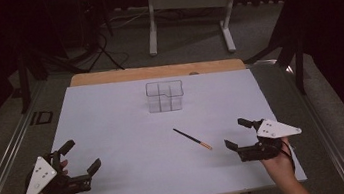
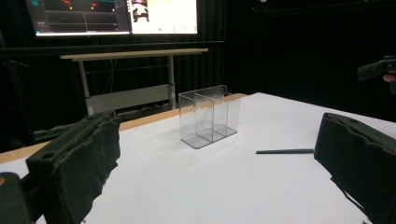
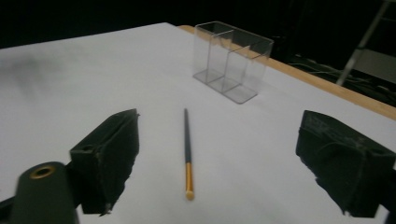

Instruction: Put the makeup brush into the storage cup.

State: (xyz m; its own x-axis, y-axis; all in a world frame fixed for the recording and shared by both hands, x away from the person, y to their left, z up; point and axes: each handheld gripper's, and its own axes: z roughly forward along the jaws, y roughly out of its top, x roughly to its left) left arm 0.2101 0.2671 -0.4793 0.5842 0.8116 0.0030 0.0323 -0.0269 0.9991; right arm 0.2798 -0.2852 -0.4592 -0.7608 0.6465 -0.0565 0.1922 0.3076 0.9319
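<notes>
A: Left gripper [image 1: 80, 157]?
B: Fingers spread wide, holding nothing, near the counter's [image 1: 112, 115] left front edge.
A: Pencil [image 1: 192, 139]?
B: Flat on the counter, front of the clear organizer [image 1: 164, 96], apart.
A: Right gripper [image 1: 238, 133]?
B: Fingers apart, nothing held, just right of the pencil.

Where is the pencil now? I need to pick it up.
In the high view the pencil lies flat on the white table, right of centre, between the clear holder and the right hand-held gripper.

organizer [image 1: 164, 96]: clear glossy plastic
surface [image 1: 114, 130]: matt white sheet, wooden edge
pencil [image 1: 192, 139]: dark matt shaft, orange end
tongs' pads [image 3: 112, 149]: rough black foam
</notes>
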